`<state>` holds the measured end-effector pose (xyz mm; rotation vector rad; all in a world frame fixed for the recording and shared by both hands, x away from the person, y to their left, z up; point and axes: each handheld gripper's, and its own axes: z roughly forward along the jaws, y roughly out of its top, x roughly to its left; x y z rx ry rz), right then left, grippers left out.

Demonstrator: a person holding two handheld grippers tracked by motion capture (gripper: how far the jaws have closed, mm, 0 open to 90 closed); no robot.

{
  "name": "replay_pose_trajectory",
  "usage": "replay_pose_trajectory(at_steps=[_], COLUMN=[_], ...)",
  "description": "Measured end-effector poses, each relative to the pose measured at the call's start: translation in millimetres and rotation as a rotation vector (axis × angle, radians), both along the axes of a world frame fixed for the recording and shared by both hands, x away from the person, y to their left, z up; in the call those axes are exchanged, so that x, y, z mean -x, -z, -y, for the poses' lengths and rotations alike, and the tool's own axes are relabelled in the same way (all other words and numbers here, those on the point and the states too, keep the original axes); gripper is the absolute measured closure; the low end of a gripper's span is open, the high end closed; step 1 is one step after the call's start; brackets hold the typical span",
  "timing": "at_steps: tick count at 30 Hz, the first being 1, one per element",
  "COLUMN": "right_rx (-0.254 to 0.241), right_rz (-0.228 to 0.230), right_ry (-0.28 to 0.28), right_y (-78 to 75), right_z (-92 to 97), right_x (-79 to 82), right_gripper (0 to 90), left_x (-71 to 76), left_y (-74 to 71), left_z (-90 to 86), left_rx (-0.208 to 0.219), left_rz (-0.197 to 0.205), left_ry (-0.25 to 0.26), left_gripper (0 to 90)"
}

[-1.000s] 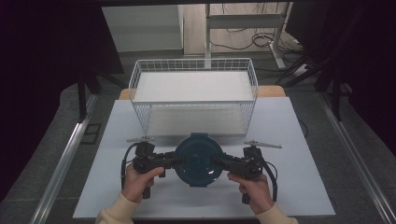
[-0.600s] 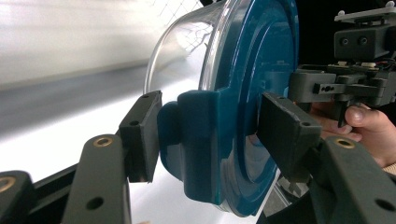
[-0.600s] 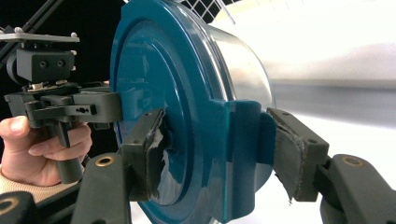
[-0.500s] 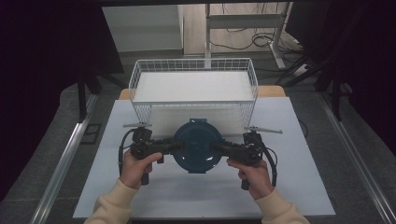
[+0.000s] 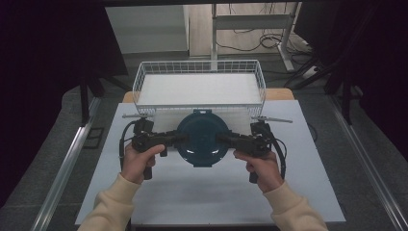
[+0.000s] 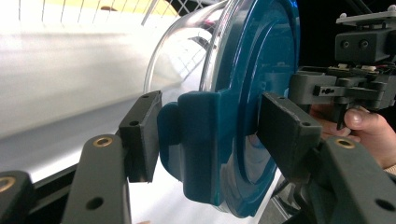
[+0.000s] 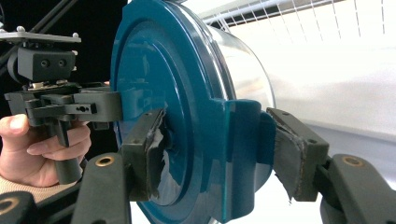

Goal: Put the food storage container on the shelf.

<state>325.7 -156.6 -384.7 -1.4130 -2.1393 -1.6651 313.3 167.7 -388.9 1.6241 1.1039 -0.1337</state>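
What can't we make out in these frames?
- High view: the container body, and anything in it, is under its blue lid.
- High view: gripper pads are too small to judge contact.
- Left gripper view: the clear wall shows only glare, so contents can't be told.
- Right gripper view: the container's lower edge is cut off at the bottom.
- High view: the basket near wall hides table behind it.

White table [image 5: 159,197] under my fingers, white wire basket [image 5: 199,86] standing on its far edge (beyond my fingertips)
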Motion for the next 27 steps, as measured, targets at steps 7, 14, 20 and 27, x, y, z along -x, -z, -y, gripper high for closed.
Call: replay_pose_trajectory(at_steps=[7,14,20,27], right_rx=[-0.029,-0.037,-0.024,-0.020], right_rz=[0.014,0.027,0.056,0.057], right_ry=[0.003,-0.002,-0.013,-0.010], right_y=[-12.8,-28.9,-42.6,-51.5], right_z=[-0.6,-2.2,-4.4,-7.4], right_x=[-8.3,-16.6,-23.4,-33.9], right_gripper=[40.1,40.2,40.2,40.3], left_x=[-9.4,-16.0,-21.4,-33.5], left_y=[-19.2,-36.4,-46.6,-54.4], left_z=[-1.8,-3.5,-5.6,-8.7], left_rx=[-0.016,-0.014,-0.009,-0.009], left_rz=[0.030,0.046,0.059,0.065], left_ry=[0.001,-0.007,-0.010,-0.003], left_gripper=[41.9,41.9,42.0,41.9])
